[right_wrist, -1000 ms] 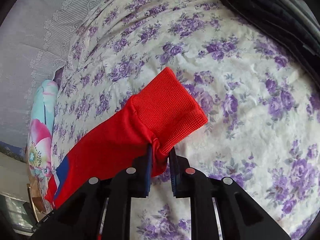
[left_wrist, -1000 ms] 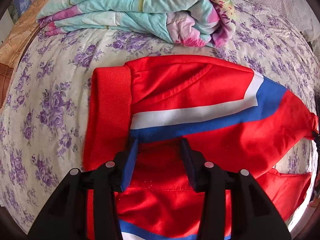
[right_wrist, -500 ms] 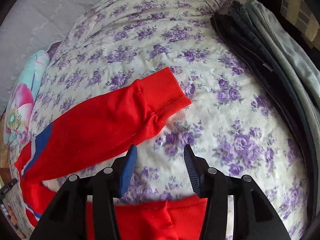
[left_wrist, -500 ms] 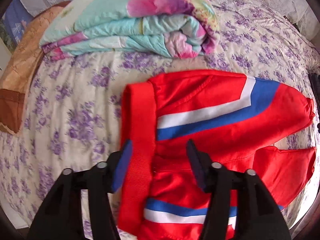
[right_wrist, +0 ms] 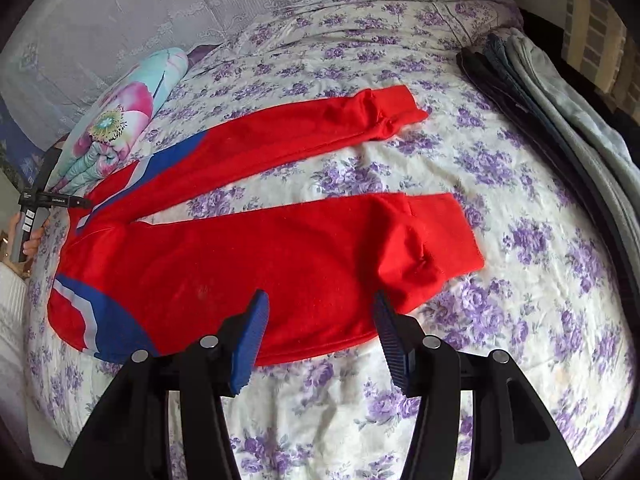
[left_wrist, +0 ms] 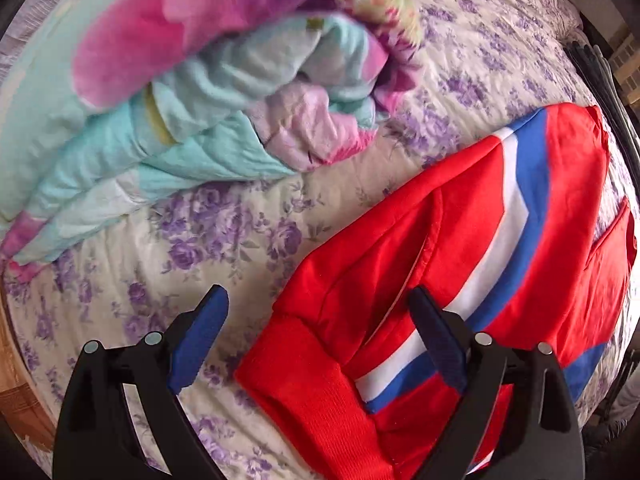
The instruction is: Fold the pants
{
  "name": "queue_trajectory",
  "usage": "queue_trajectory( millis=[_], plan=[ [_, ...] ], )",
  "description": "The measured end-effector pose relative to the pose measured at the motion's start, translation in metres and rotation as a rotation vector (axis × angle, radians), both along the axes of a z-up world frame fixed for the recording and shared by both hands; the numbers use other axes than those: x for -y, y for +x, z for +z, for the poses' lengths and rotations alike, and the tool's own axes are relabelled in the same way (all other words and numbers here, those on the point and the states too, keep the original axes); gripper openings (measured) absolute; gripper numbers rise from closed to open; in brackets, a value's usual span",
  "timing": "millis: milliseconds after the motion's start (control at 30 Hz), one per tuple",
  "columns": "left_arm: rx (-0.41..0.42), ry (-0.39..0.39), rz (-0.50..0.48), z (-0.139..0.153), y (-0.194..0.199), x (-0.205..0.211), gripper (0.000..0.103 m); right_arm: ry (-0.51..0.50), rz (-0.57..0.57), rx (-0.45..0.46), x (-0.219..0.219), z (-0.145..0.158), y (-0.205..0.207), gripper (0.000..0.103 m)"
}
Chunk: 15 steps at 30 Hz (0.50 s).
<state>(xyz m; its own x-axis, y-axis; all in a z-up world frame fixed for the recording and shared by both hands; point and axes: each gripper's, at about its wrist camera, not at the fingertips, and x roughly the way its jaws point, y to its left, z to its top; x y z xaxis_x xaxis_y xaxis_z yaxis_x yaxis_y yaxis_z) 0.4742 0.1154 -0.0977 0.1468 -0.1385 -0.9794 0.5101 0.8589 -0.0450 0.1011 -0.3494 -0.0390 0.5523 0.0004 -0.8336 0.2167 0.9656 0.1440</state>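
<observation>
Red pants (right_wrist: 248, 248) with blue and white side stripes lie flat on the bed, both legs spread apart, cuffs toward the right. In the left wrist view their ribbed waistband (left_wrist: 304, 376) is near the camera. My left gripper (left_wrist: 316, 332) is open and empty, hovering over the waistband corner. My right gripper (right_wrist: 318, 320) is open and empty, just above the lower edge of the near leg. The left gripper's handle (right_wrist: 36, 208) shows at the far left of the right wrist view.
A folded floral quilt (left_wrist: 180, 100) lies beyond the waistband on the purple-flowered bedsheet (right_wrist: 500, 320). A stack of folded dark and grey clothes (right_wrist: 552, 120) sits along the bed's right edge. A lace curtain (right_wrist: 140, 12) hangs behind.
The right gripper let go of the leg cuff, opened and pulled back above the near leg. The left gripper opened wider and swung left toward the waistband corner, closer to the quilt.
</observation>
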Motion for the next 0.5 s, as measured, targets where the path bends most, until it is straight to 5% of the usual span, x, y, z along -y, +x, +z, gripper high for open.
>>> queue_trajectory(
  millis=[67, 133, 333, 500],
  plan=[
    [-0.005, -0.053, -0.008, -0.008, -0.003, 0.000, 0.071, -0.048, 0.048, 0.024, -0.012, 0.009, 0.016, 0.054],
    [0.074, -0.092, -0.065, 0.005, -0.017, -0.001, 0.014, -0.035, 0.164, 0.039, -0.031, 0.019, 0.049, 0.054],
    [0.130, -0.125, -0.062, 0.014, -0.033, -0.009, 0.014, -0.023, 0.648, 0.116, -0.137, 0.048, 0.198, 0.055],
    [0.137, -0.130, -0.039, 0.018, -0.033, -0.016, 0.014, -0.060, 0.847, -0.023, -0.217, 0.014, 0.311, 0.055]
  ],
)
